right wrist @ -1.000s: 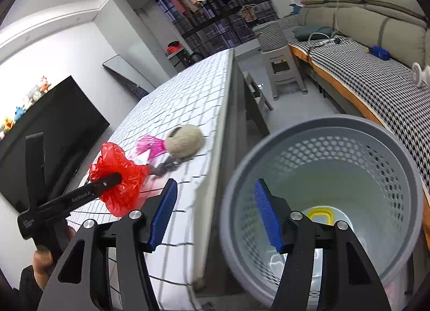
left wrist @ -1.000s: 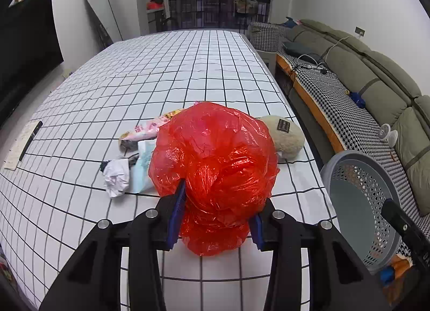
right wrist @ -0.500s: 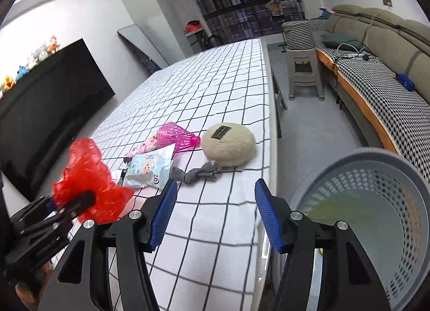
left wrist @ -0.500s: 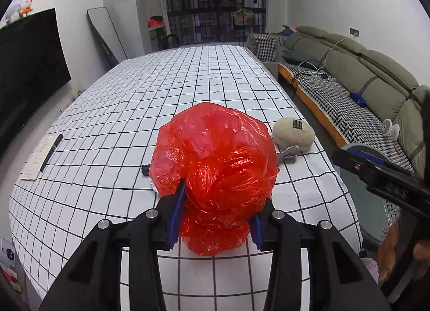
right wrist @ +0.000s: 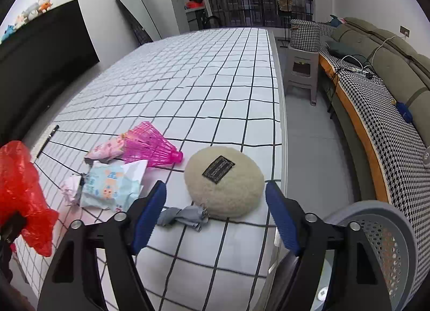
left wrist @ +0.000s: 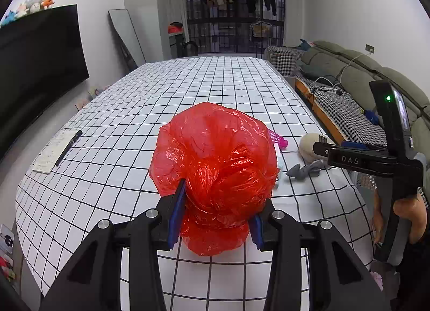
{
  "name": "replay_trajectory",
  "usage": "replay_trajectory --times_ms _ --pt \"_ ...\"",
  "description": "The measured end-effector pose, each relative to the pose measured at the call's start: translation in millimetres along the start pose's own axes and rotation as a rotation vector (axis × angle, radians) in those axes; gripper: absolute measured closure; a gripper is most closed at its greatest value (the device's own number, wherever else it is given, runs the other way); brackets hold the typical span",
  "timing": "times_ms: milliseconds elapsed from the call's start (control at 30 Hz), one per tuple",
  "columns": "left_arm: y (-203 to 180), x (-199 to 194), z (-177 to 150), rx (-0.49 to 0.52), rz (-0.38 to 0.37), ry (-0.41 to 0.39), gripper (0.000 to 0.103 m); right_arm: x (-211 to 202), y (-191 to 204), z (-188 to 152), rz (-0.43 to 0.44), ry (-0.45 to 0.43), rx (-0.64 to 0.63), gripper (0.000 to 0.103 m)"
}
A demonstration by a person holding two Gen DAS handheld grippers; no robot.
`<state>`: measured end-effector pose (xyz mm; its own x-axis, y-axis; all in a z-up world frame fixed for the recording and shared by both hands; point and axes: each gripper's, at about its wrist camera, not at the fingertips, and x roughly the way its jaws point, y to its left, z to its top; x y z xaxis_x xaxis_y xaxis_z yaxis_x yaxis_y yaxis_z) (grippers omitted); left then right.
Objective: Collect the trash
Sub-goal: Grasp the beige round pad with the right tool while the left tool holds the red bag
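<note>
My left gripper (left wrist: 216,216) is shut on a crumpled red plastic bag (left wrist: 215,165), held above the near end of the checked table (left wrist: 188,90). My right gripper (right wrist: 215,187) hovers over the table's near right corner; its jaws are opening and nothing is pressed between the pads. Past its fingertips lie a cream fluffy round pouch (right wrist: 236,190) and a crumpled grey cloth (right wrist: 182,218). Further left are a pink shuttlecock (right wrist: 150,147), a pink wrapper (right wrist: 107,149), a light blue wrapper (right wrist: 113,187) and crumpled white paper (right wrist: 68,188). The red bag (right wrist: 21,190) shows at the left edge.
A grey perforated basket (right wrist: 389,230) stands on the floor beside the table's right edge. A pen on a paper sheet (left wrist: 67,144) lies at the table's left side. A grey stool (right wrist: 301,69) and a long sofa (right wrist: 376,74) line the right wall.
My right gripper swung left from above the basket to over the table corner, and its jaws widened. The left gripper shifted with the red bag still gripped.
</note>
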<state>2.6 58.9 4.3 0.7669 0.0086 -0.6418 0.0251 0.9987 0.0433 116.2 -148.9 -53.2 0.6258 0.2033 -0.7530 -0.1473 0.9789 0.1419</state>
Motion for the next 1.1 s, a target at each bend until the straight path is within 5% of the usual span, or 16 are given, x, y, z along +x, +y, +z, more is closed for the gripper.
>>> replay_trajectory --times_ms 500,667,1100 --pt "5.8 21.9 1.4 -0.022 -0.031 0.046 0.063 39.9 -3.6 9.9 -0.053 0.082 -0.025 0.027" --pt "2.1 23.1 1.1 -0.014 -0.041 0.051 0.063 33.1 -2.4 8.8 -0.052 0.063 -0.044 0.039" --pt "-18.9 10.6 6.5 0.026 -0.094 0.027 0.063 -23.8 -18.5 0.7 -0.041 -0.037 0.062 0.039"
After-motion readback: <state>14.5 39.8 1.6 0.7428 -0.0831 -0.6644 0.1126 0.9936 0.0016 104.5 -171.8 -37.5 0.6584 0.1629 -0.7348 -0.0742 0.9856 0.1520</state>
